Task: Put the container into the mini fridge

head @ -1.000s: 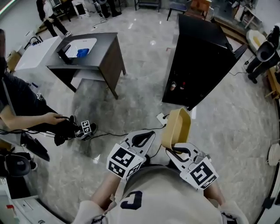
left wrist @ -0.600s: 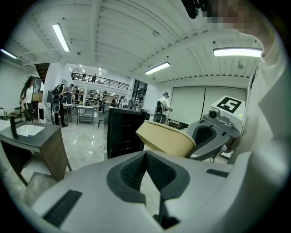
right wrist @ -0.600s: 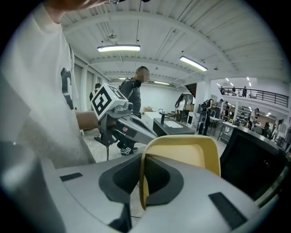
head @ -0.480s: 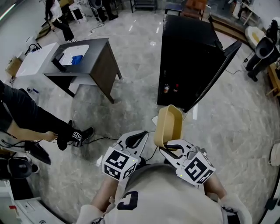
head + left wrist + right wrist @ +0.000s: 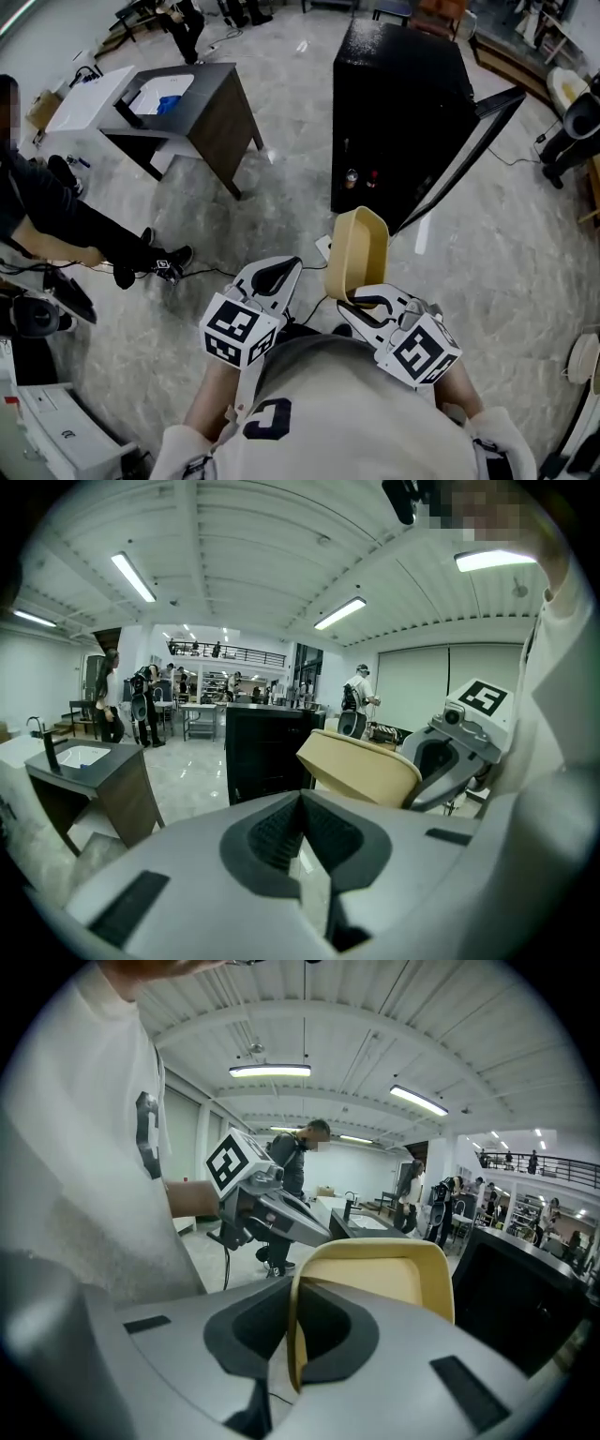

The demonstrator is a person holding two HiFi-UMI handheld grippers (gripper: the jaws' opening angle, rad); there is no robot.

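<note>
Near mini fridge (image 5: 394, 103): right gripper (image 5: 361, 305) pinches container (image 5: 359, 248) rim; left gripper (image 5: 277, 274) closed.

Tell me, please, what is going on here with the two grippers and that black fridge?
A person is carrying a tan container toward a black mini fridge. The right hand-held gripper is shut on the container's rim and holds it up on edge. The left hand-held gripper is shut and holds nothing. The fridge stands on the floor just ahead with its door open, and the container is not yet inside.
</note>
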